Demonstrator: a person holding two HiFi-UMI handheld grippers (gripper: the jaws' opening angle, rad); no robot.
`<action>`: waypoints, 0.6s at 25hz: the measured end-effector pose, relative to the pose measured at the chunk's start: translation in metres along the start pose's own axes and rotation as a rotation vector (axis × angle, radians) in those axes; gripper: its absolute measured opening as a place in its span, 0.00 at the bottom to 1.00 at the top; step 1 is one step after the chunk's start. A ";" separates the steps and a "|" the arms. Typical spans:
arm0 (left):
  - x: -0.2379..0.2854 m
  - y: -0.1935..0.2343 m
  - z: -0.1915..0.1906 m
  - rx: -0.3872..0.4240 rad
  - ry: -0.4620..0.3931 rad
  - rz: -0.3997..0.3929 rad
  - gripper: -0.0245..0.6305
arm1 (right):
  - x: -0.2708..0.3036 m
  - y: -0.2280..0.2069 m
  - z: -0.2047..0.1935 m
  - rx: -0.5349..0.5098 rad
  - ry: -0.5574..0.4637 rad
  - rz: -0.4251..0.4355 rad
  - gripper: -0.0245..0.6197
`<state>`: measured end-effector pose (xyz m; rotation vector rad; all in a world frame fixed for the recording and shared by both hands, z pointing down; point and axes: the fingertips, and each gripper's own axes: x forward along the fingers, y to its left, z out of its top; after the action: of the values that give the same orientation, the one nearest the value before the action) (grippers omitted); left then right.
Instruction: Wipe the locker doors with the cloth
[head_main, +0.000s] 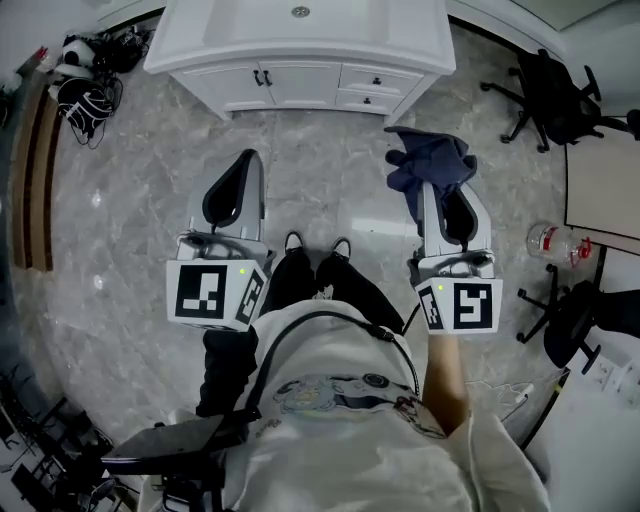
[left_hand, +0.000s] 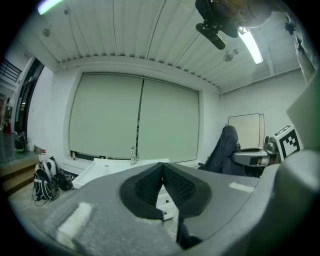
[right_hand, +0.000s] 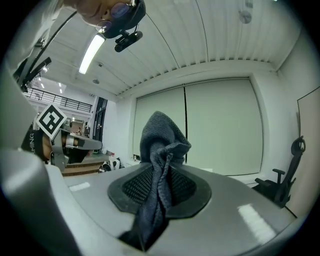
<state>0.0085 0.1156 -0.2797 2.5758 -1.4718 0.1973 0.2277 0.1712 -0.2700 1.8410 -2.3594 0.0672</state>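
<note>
The cloth (right_hand: 161, 150) is a dark blue-grey knitted rag, bunched up and pinched between the pads of the right gripper (right_hand: 162, 187), which is clamped on its middle fold. A peak of fabric stands above the jaws and a twisted tail hangs below them. I judge it light, soft and limp: it will sag and flop rather than keep a flat face, and it cannot break. Its coarse weave should catch well on the ribbed pads, so it is unlikely to slip. The hold at the bunched middle seems sound, though a broader wad left out in front would wipe better. The cloth is held in the air over the marble floor (head_main: 330, 190). The left gripper (left_hand: 161, 187) is clenched on nothing, its pads meeting. Ahead stands a white cabinet (head_main: 300, 55) with a sink on top. Its doors (head_main: 262, 85), small in the head view and probably the ones to wipe, are well apart from the cloth.
</note>
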 end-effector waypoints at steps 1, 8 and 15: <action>0.000 -0.002 0.001 0.001 -0.001 -0.003 0.04 | 0.000 0.000 0.002 0.000 -0.005 0.001 0.17; 0.000 -0.001 0.006 0.005 -0.008 -0.004 0.04 | 0.002 0.003 0.006 0.003 -0.013 -0.001 0.17; 0.002 0.002 0.004 -0.004 -0.001 0.001 0.04 | 0.008 0.000 0.008 0.006 -0.010 -0.006 0.17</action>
<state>0.0076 0.1117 -0.2827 2.5719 -1.4729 0.1927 0.2254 0.1623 -0.2763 1.8551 -2.3630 0.0645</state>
